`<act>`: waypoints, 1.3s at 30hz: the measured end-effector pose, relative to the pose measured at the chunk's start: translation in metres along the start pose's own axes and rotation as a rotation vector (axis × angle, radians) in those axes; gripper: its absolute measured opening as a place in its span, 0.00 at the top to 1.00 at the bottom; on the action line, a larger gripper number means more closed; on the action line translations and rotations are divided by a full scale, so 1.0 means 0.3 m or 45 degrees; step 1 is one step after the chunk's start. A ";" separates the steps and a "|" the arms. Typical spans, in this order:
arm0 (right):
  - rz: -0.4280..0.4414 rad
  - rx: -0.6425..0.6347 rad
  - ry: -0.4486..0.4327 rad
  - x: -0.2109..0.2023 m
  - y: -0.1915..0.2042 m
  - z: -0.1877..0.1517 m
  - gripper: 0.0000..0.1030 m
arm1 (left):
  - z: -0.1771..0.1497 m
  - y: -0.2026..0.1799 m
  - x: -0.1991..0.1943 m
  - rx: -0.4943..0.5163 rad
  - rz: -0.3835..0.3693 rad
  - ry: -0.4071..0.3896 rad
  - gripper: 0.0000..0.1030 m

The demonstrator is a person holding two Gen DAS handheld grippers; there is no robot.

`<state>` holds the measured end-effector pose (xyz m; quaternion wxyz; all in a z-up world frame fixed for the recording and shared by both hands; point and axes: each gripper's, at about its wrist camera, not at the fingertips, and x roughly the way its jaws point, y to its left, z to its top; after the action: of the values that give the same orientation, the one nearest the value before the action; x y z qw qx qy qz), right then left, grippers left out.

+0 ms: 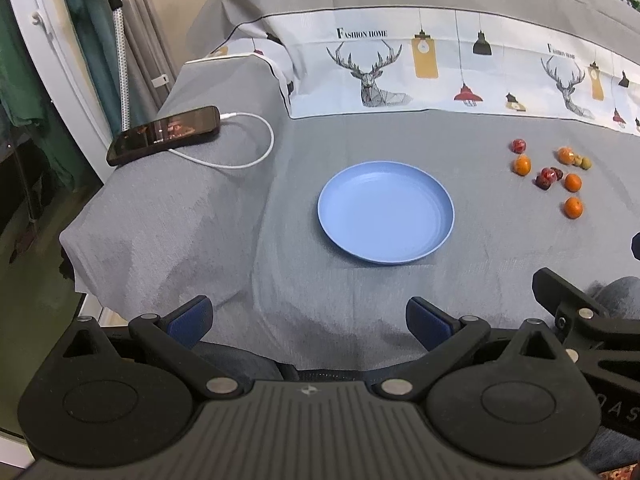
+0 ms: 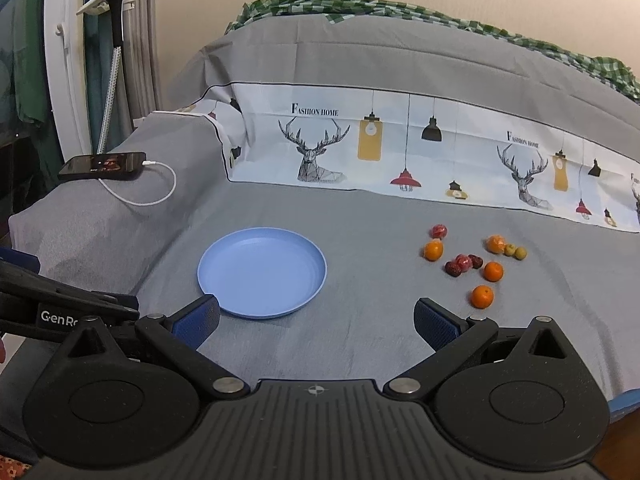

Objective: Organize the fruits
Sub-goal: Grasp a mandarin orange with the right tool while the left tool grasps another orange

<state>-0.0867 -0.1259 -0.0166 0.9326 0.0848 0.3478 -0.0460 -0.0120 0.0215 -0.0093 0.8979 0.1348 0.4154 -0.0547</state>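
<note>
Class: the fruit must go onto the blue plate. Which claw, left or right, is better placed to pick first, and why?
Right. The fruits lie right of the blue plate; the nearest orange sits just beyond the open right claw. The left claw faces the plate.

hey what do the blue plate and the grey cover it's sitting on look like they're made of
Blue plate: probably plastic or a similar moulded material, judging by the even matte colour, soft sheen and moulded concentric rings near the rim.
Grey cover: woven fabric, matte, with a fine visible weave; it drapes and creases over the edges.
</note>
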 end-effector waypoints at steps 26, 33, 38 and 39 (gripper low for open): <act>-0.379 0.477 0.090 0.322 -0.457 -0.067 0.01 | 0.237 -0.279 0.221 0.117 -0.072 0.103 0.00; -0.501 0.451 0.203 0.642 -0.669 -0.118 0.01 | 0.463 -0.589 0.450 0.219 -0.272 0.093 0.00; -0.485 0.505 0.290 0.869 -0.771 -0.121 0.01 | 0.622 -0.860 0.711 0.322 -0.328 0.111 0.00; -0.484 0.520 0.296 0.902 -0.787 -0.118 0.01 | 0.641 -0.903 0.759 0.343 -0.340 0.126 0.00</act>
<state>0.0604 -0.3582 -0.2505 0.8250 0.2087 0.4453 -0.2786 0.2195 -0.2900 -0.1168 0.8350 0.2000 0.4621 -0.2217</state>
